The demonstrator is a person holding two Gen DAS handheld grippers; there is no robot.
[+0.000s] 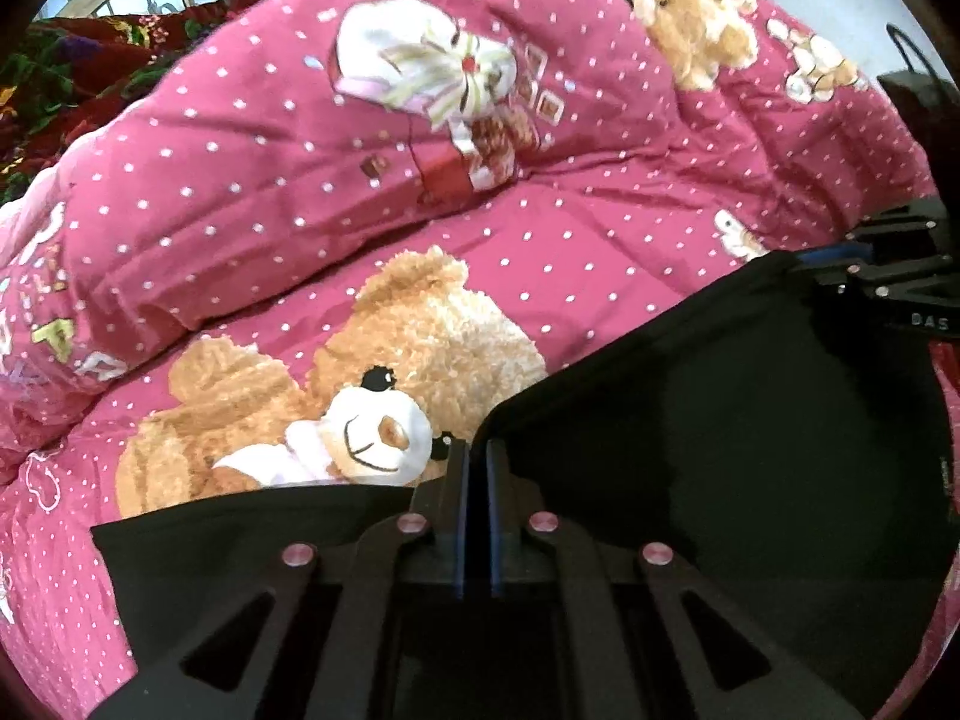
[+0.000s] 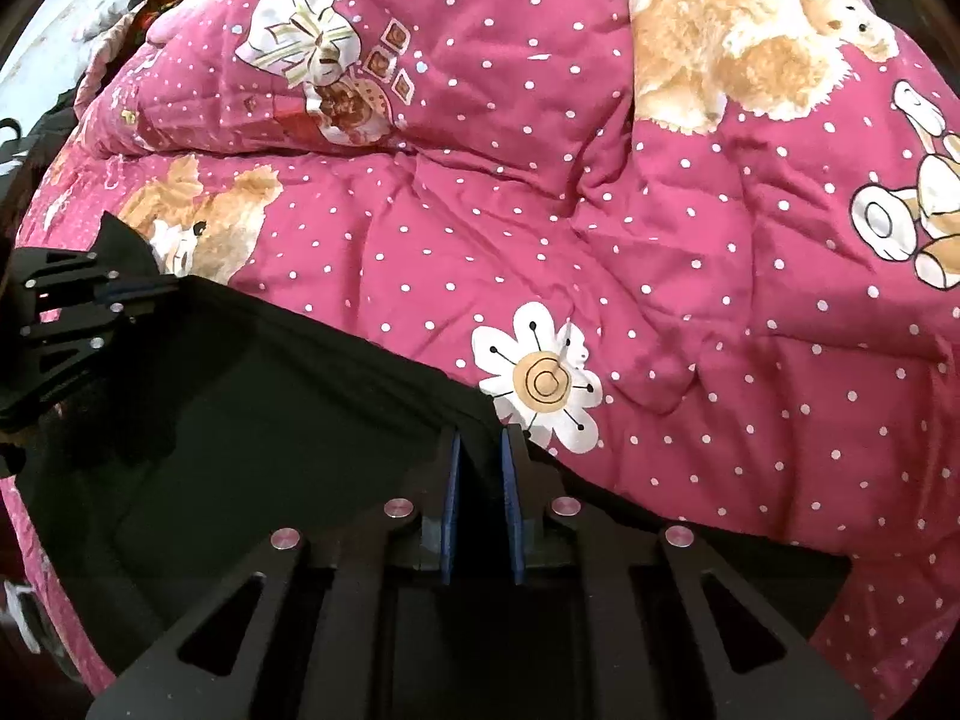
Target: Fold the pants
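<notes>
Both grippers are down on the black pants point(image 1: 720, 420), which lie spread on a pink dotted quilt point(image 1: 570, 228) printed with teddy bears. The left gripper point(image 1: 477, 462) has its blue pads pressed together, pinching the top edge of the cloth. The right gripper point(image 2: 480, 456) pinches the same edge further along, with a fold of black fabric caught between its pads.

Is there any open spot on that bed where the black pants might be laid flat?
The flat stretch of pink quilt beyond the black pants, around the daisy print, looks free. Farther back it bunches into a raised fold. Near the pants' edge it is crowded: both grippers grip it.
</notes>
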